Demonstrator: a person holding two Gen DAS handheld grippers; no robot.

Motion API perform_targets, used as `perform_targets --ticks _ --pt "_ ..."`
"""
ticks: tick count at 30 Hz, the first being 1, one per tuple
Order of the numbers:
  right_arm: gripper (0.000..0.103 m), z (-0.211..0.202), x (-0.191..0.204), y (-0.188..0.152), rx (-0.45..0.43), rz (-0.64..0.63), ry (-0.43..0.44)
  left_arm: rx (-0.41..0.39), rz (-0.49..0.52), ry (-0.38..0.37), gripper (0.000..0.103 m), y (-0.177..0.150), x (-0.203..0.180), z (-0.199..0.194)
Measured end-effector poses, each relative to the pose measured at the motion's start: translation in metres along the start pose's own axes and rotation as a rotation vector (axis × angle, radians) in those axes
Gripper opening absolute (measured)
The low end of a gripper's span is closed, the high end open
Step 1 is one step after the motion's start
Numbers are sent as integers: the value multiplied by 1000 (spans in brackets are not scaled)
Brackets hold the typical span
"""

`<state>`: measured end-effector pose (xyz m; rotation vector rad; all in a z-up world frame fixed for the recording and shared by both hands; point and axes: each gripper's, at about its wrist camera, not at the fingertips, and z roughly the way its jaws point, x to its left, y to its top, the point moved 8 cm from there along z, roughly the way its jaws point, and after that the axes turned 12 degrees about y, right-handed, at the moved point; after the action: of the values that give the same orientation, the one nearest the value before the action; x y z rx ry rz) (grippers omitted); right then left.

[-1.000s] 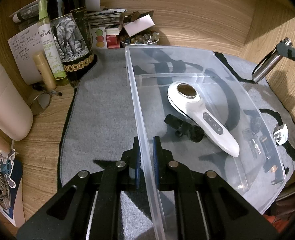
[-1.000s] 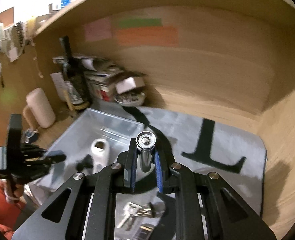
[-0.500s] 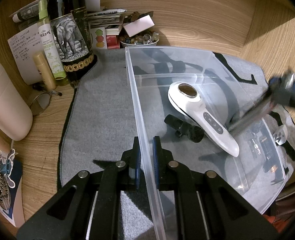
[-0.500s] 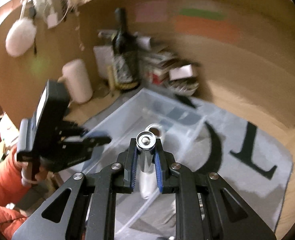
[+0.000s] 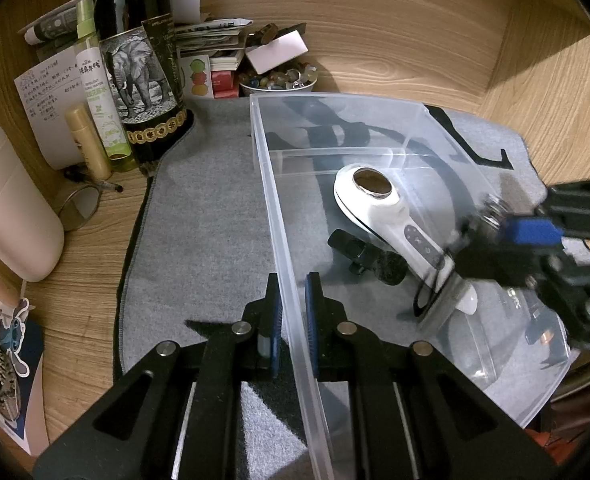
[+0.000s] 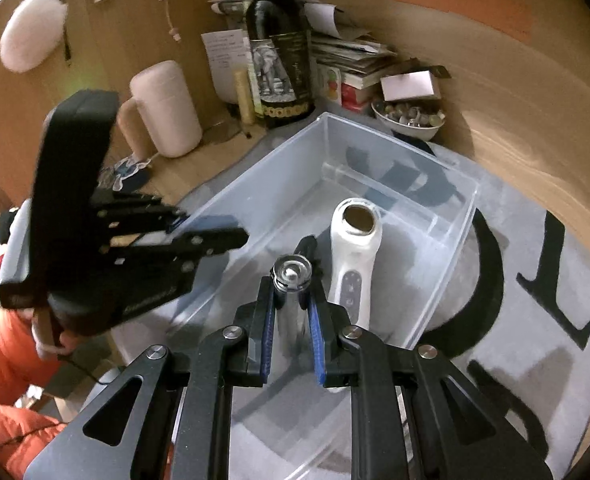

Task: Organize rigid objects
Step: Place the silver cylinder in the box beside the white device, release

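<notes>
Now the right gripper clamps a silver cylinder over the clear bin — lower it into the bare floor left of the white massager before letting go. Left gripper pinches the bin's near wall, steadying it.

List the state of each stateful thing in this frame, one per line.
Left gripper: shut on the clear plastic bin wall.
Right gripper: shut on the silver metal cylinder, over the bin.
White handheld device: lying in the bin.
Black clip-like object: lying beside it.
Wine bottle: upright.
</notes>
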<state>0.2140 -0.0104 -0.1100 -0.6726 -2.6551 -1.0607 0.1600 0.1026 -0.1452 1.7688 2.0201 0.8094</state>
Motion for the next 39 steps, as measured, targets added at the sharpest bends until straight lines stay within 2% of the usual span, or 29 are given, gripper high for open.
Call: perform_targets --ticks 12,20,25,29,34,39 --pt "15 35 -19 6 79 35 -29 0 0 0 11 0 0 0" --pt "18 33 -21 8 71 43 -52 0 0 -1 11 1 -2 0" --pt "37 21 -18 12 27 23 -75 1 0 0 11 1 -2 1" --pt "47 6 -15 17 -17 -6 -121 0 0 -1 11 1 -1 0" --pt "71 -18 -15 21 -84 -18 -172 0 0 -1 11 1 -1 1" --pt "78 -42 -21 20 -138 -10 -220 0 1 0 11 1 -2 1"
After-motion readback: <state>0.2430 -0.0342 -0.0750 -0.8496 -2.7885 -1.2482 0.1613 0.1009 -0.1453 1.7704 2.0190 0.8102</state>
